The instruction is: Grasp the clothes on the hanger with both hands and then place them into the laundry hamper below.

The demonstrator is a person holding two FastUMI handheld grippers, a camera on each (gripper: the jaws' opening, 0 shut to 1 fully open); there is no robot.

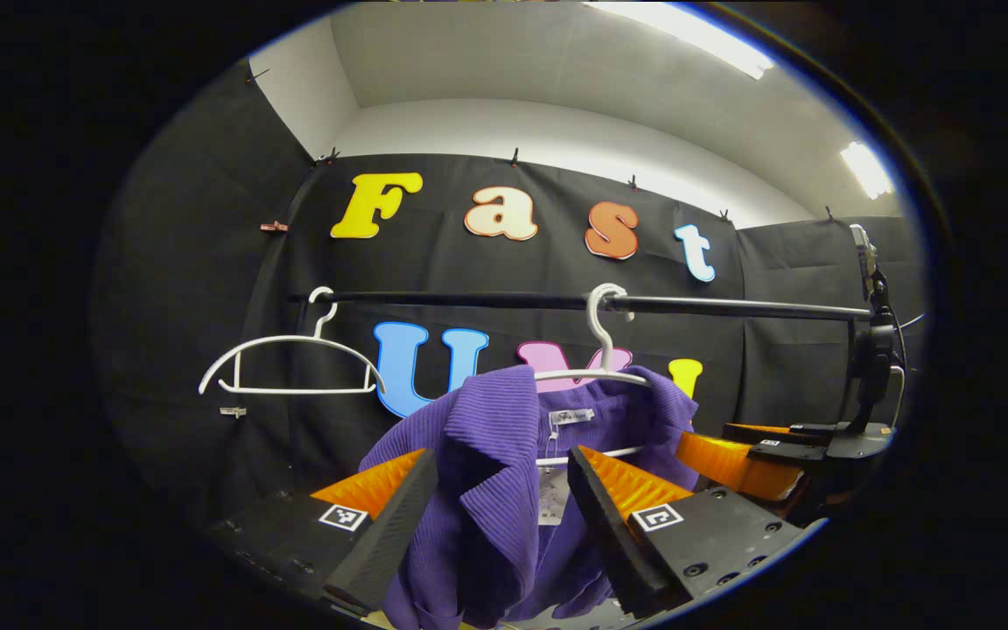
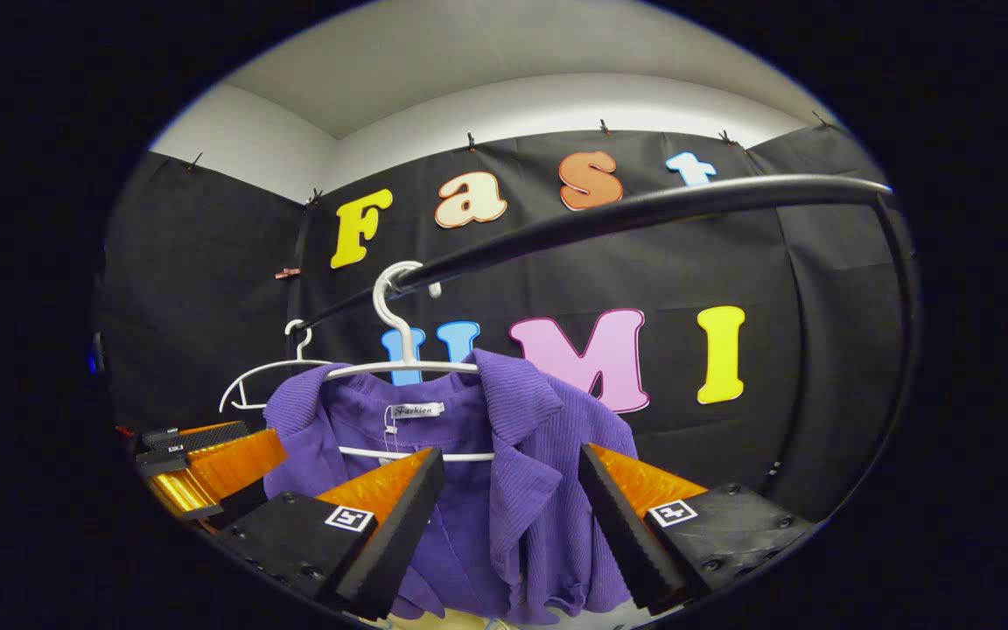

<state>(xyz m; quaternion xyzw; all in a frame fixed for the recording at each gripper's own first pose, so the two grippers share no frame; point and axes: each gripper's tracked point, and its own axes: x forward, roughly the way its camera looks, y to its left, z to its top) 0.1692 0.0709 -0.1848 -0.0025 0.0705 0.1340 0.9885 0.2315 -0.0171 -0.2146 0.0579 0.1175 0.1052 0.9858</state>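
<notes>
- The black rail (image 1: pixel 486 300) runs across the booth in the left gripper view, with an open stretch of bare rail between the empty white hanger (image 1: pixel 290 367) at its left end and the loaded white hanger (image 1: pixel 602 350) near the middle
- In the right gripper view the rail (image 2: pixel 644 210) sweeps overhead and bends down along the right edge; open black cloth lies right of the garment
- The left gripper (image 1: pixel 491 499) has its jaws apart, one finger on each side of the garment's left shoulder and lapel; whether either finger touches the cloth cannot be told
- The right gripper (image 2: pixel 513 499) also stands with jaws apart, straddling the other lapel and front panel; contact again is unclear
- Each view catches the other gripper farther off, low at the garment's far side: at right in the left gripper view (image 1: pixel 758 459), at left in the right gripper view (image 2: pixel 198 455); their fingertips are cut off behind the cloth
- The garment's hem is cut off at the bottom of both views
- The purple ribbed cardigan (image 1: pixel 504 455) hangs on the loaded hanger from the rail, collar open, a white label at the neck and a pale tag below it, the hanger's lower bar crossing the neck opening
- In the right gripper view the cardigan (image 2: pixel 530 472) shows fine vertical ribbing and a turned-back lapel
</notes>
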